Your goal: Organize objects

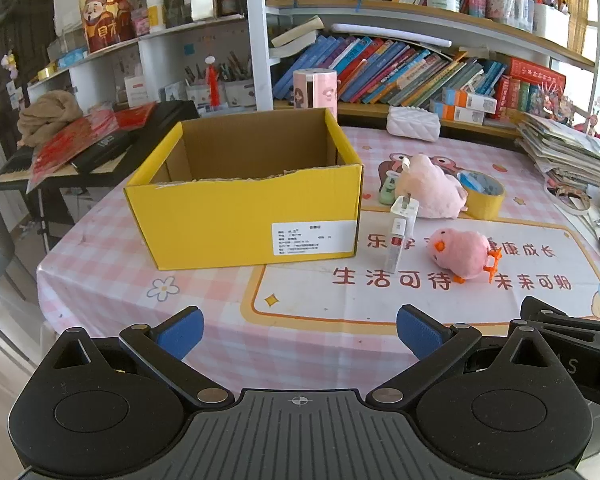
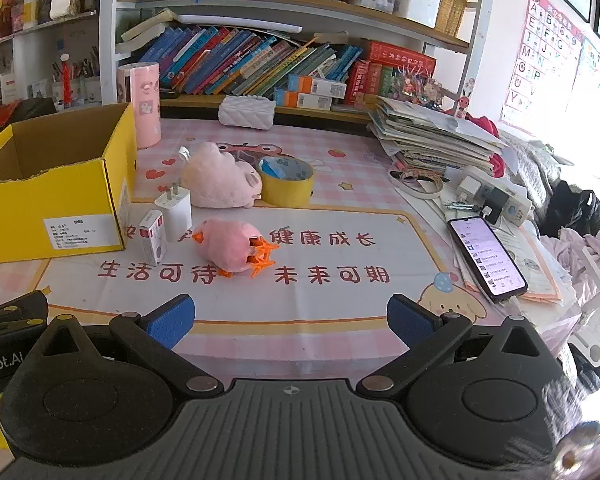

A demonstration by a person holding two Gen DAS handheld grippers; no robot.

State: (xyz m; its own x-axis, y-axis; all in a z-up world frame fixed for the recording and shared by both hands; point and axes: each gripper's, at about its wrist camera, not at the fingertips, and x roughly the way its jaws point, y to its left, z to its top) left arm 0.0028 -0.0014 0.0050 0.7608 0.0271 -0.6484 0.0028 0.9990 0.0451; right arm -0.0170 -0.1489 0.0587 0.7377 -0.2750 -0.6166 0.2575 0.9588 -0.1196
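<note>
An open yellow cardboard box [image 1: 244, 216] [image 2: 56, 208] stands on the pink checked table, and what I see of its inside is bare. Right of it lie a pink chick toy [image 1: 462, 254] [image 2: 232, 246] on its side, a small white carton [image 1: 396, 240] [image 2: 153, 236], a white plug charger [image 1: 405, 209] [image 2: 175, 212], a pink plush [image 1: 432, 186] [image 2: 216, 180] and a yellow tape roll [image 1: 482, 194] [image 2: 286, 182]. My left gripper [image 1: 298, 332] is open and empty over the near table edge. My right gripper [image 2: 290, 320] is open and empty, short of the chick.
A phone [image 2: 486, 258] lies lit at the right beside a power strip [image 2: 496, 196] and a paper stack [image 2: 432, 136]. A pink cylinder [image 2: 144, 104] and a white quilted pouch [image 2: 246, 112] stand at the back before bookshelves. A keyboard table [image 1: 80, 148] stands left.
</note>
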